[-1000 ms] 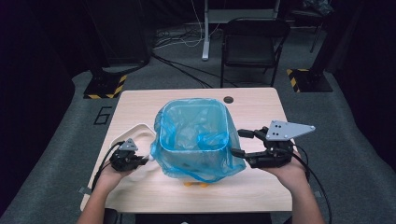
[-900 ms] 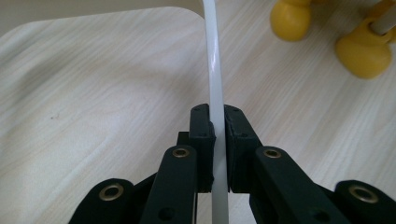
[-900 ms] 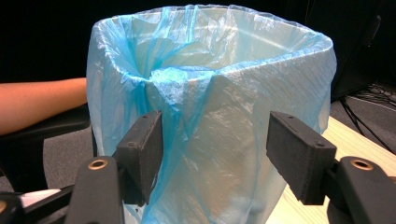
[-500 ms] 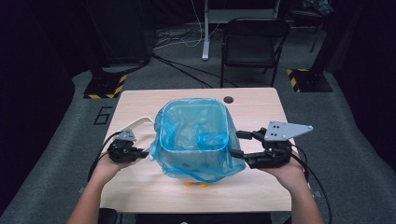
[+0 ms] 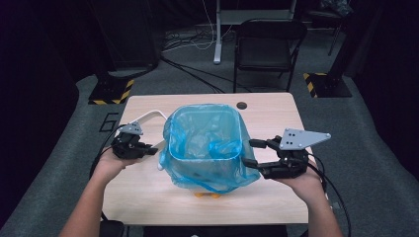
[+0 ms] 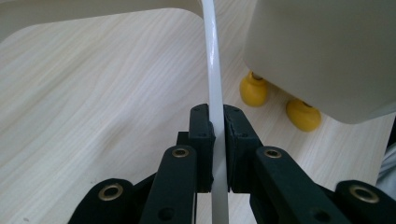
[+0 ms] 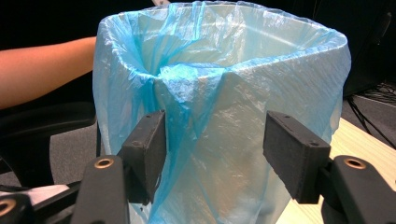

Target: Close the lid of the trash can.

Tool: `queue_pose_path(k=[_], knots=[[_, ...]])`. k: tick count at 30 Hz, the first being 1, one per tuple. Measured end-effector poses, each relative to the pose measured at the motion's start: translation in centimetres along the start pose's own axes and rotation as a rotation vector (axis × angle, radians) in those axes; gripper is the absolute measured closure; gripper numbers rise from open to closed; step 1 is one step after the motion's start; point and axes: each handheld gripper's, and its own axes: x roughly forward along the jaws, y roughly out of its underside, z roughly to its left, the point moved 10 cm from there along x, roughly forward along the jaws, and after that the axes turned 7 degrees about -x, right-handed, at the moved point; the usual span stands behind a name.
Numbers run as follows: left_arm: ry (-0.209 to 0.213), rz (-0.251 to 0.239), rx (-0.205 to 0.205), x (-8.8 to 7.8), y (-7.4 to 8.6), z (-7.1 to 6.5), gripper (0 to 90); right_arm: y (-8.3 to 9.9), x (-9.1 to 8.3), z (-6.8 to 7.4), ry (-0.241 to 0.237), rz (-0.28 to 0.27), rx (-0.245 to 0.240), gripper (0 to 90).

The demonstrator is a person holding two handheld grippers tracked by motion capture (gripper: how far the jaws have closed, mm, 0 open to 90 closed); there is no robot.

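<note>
while the white ring (image 6: 214, 70) sits pinched between the left fingers (image 6: 201, 135).

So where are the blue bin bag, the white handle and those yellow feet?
blue bin bag (image 5: 205, 143): high view, its crumpled inside.
white handle (image 6: 214, 74): left gripper view, strip above the jaws.
yellow feet (image 6: 253, 89): left gripper view, left foot.

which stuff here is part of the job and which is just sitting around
In use: bin, blue bag, white handle clamped in left gripper, right gripper open beside the bag.
Lying about: black chair, floor cables, table.
</note>
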Motion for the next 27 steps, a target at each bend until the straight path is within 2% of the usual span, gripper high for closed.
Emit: queue_pose_path(k=[12,20,27], knots=[[0.005,0.017,0.017,-1.5,-2.7,-0.5,82.9,-0.2,-0.4,0.0,0.006,-0.009,-0.003,38.7],[0.008,0.04,0.052,-2.1,-4.8,-1.3,83.0,-0.1,-0.3,0.0,0.002,-0.003,-0.007,38.6],[0.024,0.03,0.06,-2.4,-6.4,-1.6,82.9,0.0,-0.4,-0.1,-0.001,-0.009,0.0,38.5]])
